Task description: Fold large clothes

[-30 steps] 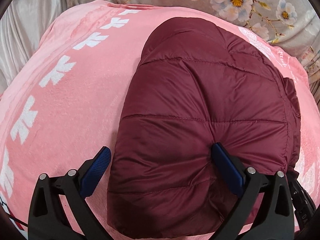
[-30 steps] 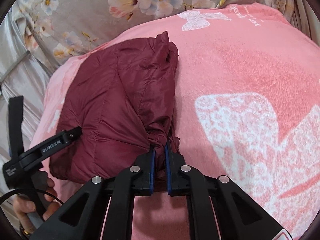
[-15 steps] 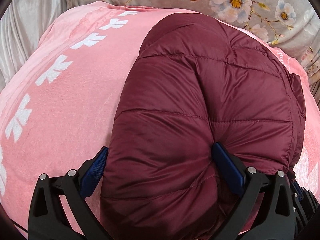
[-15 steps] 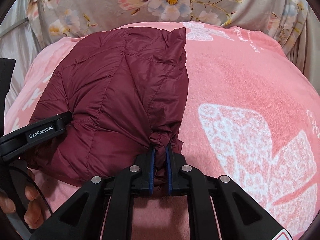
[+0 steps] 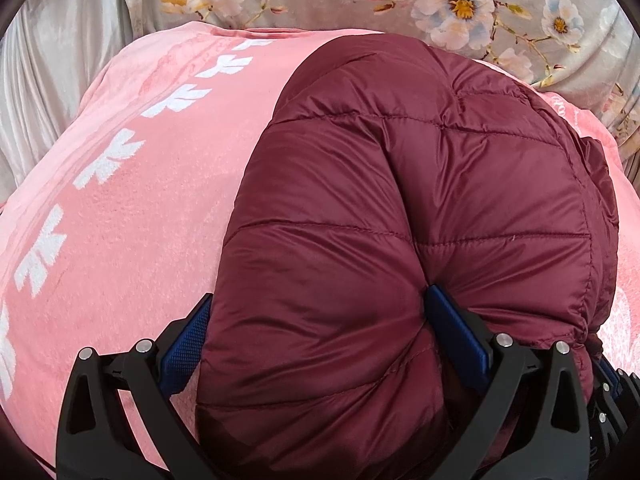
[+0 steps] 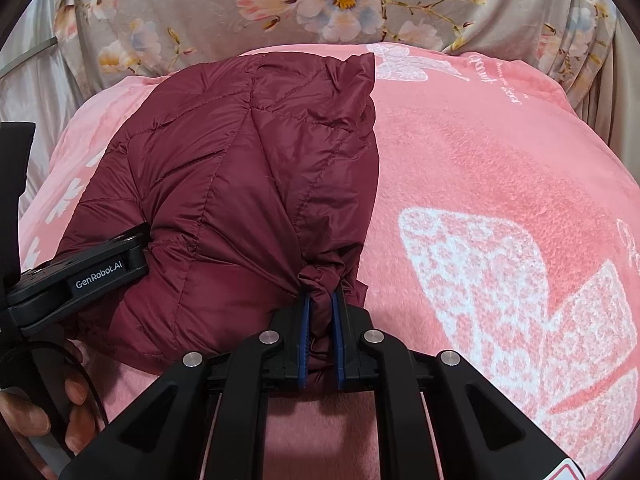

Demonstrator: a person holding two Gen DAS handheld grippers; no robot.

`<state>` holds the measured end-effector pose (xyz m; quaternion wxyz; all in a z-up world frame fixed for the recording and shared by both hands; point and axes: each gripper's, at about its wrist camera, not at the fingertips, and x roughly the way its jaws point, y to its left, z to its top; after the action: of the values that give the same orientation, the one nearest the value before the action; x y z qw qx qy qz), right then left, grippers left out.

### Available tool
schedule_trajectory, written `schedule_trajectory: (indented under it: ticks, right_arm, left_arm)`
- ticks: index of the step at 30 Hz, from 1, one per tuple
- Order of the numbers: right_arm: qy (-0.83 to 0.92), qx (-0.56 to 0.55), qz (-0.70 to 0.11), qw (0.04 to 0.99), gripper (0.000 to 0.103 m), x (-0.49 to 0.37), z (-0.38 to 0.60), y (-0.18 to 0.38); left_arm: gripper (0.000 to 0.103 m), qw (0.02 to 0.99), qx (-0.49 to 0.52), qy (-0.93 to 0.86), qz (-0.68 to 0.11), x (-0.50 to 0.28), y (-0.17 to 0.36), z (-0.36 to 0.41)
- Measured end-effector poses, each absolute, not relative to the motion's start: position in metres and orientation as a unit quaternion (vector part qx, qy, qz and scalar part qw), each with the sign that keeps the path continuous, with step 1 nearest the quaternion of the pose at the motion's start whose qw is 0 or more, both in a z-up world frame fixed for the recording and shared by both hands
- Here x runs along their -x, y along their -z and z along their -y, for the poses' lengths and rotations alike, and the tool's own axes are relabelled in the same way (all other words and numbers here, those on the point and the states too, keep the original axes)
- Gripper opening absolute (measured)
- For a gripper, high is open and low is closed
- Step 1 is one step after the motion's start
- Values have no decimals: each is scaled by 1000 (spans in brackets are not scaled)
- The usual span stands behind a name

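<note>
Maroon puffer jacket (image 5: 420,208): bundled on pink blanket (image 5: 120,200). Left gripper (image 5: 320,328) spread wide, clamping thick padded bulk for steadiness. Right gripper (image 6: 320,320) nearly closed, pinching bunched corner, presumably to keep the fold together.

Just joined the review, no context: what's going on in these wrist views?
A person with a gripper in each hand is folding a maroon puffer jacket on a pink blanket. The right gripper is shut on a bunched bit of its near edge. The left gripper straddles a thick fold, jaws wide, pads against the padding. The jacket is already a compact bundle.
</note>
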<state>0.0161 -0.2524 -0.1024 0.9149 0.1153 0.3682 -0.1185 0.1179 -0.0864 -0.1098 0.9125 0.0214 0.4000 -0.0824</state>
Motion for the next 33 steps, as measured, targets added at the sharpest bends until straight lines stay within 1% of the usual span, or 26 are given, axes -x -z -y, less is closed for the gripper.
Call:
schedule_trajectory:
  ticks: [4,7,8,9,10,11,12,16,18,19,25,28,33]
  right_arm:
    - [101,-146,-362,915,10,-12,260,101]
    - [87,-154,-375,910,14,-7,267,91]
    - [83,-161,-379,907,18,-6,269,87]
    - [73,-181,-381,904,27,-5,273,82]
    - [59,-207,-376,902,34,-4,279,75]
    - [49,-227,-368,900,46,-4,284,70]
    - [45,-239,-361,900,52,-4,287,66]
    - [50,-261,-337,903,58,-16,300,51]
    - [54,-274,-332,901,62,-26,307,49]
    - [56,-283,-331,898,62,-31,310,50]
    - [54,-324,-348,878,64,-60,319,68]
    - [58,-336,-352,872,70,-70,321,81]
    - [44,-366,-350,861,79,-80,326,98]
  left_arm:
    - [98,904,7,99,-415,-117,105,74]
    - [98,893,10,106,-438,-116,95,62]
    - [98,891,5,105,-441,-116,90,58]
    - [98,891,3,104,-442,-116,87,56]
    - [98,891,0,101,-443,-117,84,54]
    - [98,890,1,99,-444,-119,79,52]
    - [98,890,6,101,-445,-120,77,51]
    - [98,881,51,122,-454,-134,65,45]
    - [98,877,66,130,-458,-142,62,44]
    - [98,875,71,132,-461,-147,61,45]
    - [98,862,96,135,-480,-178,66,56]
    - [98,854,104,135,-492,-189,76,61]
    - [98,859,106,131,-484,-200,87,67]
